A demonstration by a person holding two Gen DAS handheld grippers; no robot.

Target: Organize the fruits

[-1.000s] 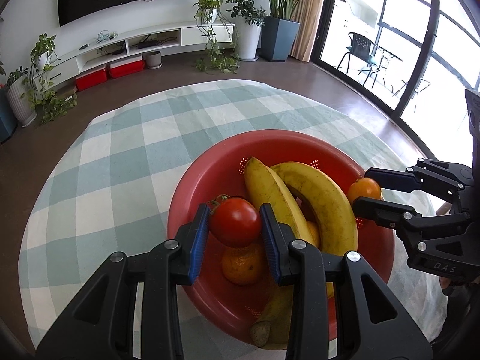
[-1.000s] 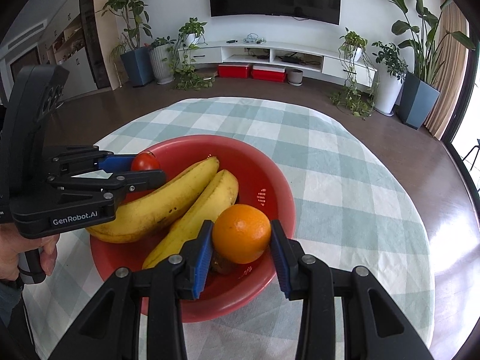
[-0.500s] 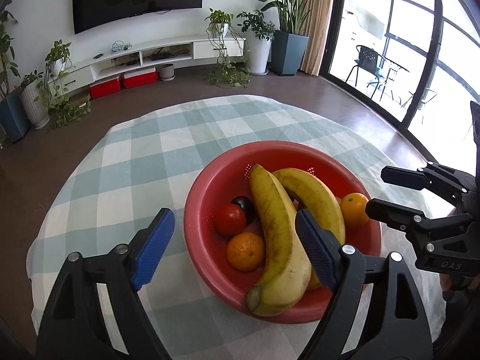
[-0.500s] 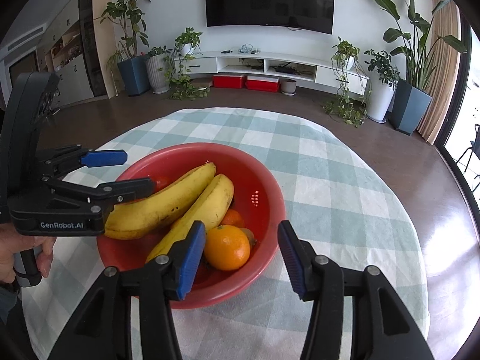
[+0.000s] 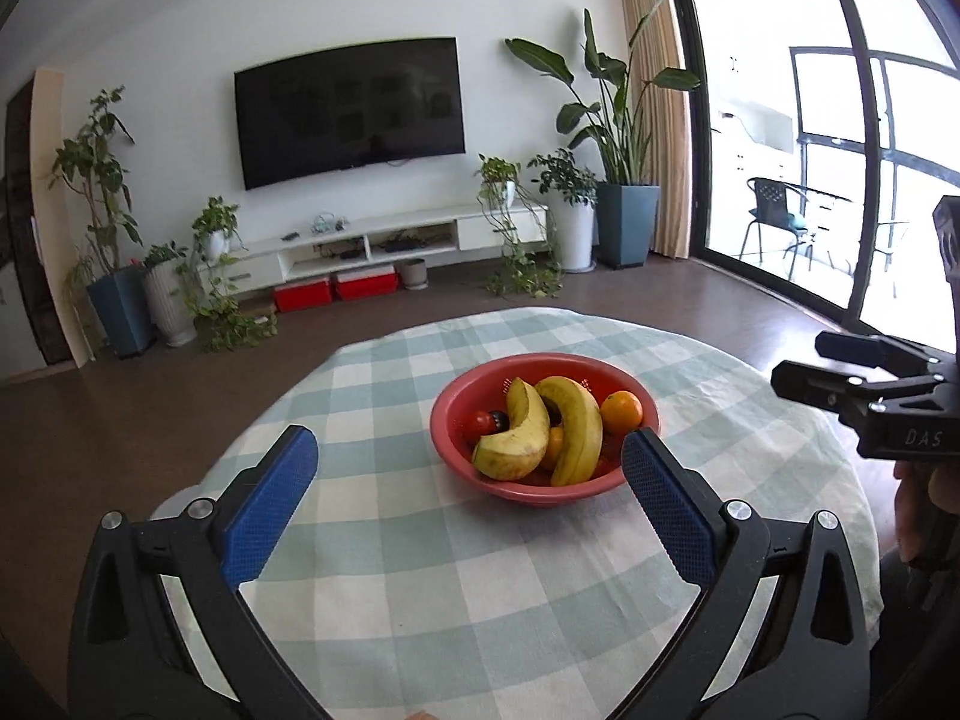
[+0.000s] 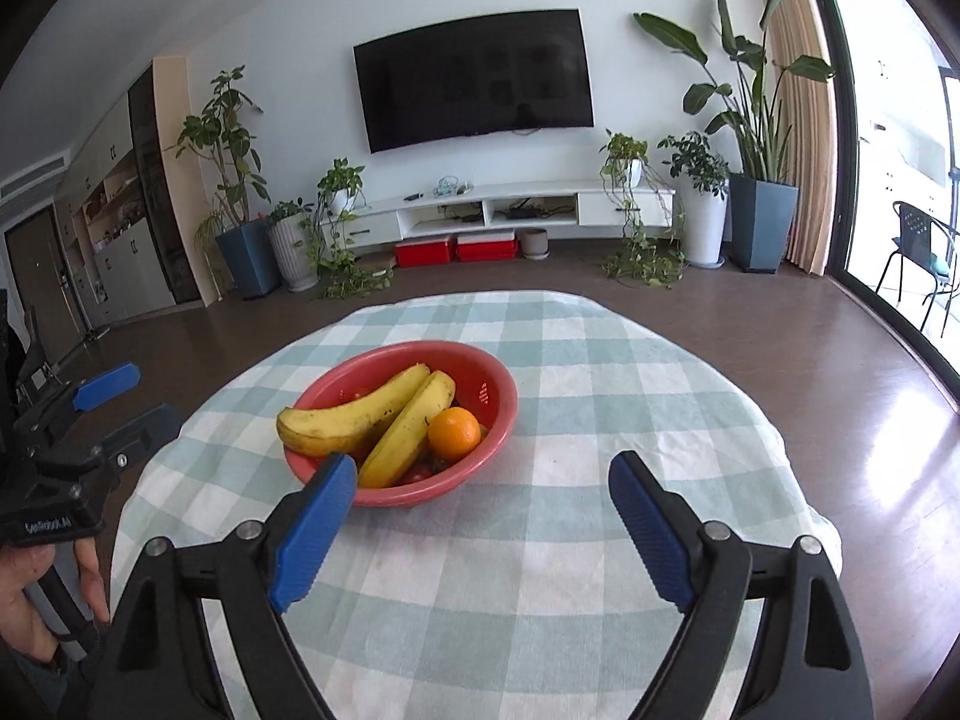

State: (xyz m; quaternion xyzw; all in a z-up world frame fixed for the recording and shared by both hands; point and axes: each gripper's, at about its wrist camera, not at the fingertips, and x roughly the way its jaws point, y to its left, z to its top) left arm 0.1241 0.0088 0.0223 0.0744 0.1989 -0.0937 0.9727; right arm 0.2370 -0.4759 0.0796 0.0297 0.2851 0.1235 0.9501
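A red bowl [image 5: 636, 468] [image 6: 492, 420] stands on the checked tablecloth and holds two bananas [image 5: 576, 426] [image 6: 360, 420], an orange [image 5: 621, 411] [image 6: 454, 433], a red tomato [image 5: 481, 421] and a dark fruit [image 5: 498, 419]. My left gripper [image 5: 468, 480] is open and empty, pulled back from the bowl on the near side. My right gripper [image 6: 477, 501] is open and empty, also back from the bowl. Each gripper shows at the edge of the other's view, the right one [image 5: 852, 381] and the left one [image 6: 114, 402].
The round table with a green-and-white checked cloth [image 5: 420, 570] [image 6: 540, 570] has its edges close on all sides. Beyond it are dark floor, a TV wall [image 5: 348, 114], potted plants and a glass door at right.
Both grippers let go of their fruit, the left the tomato and the right the orange, opened wide and drew back and up from the bowl. Both fruits now lie in the bowl.
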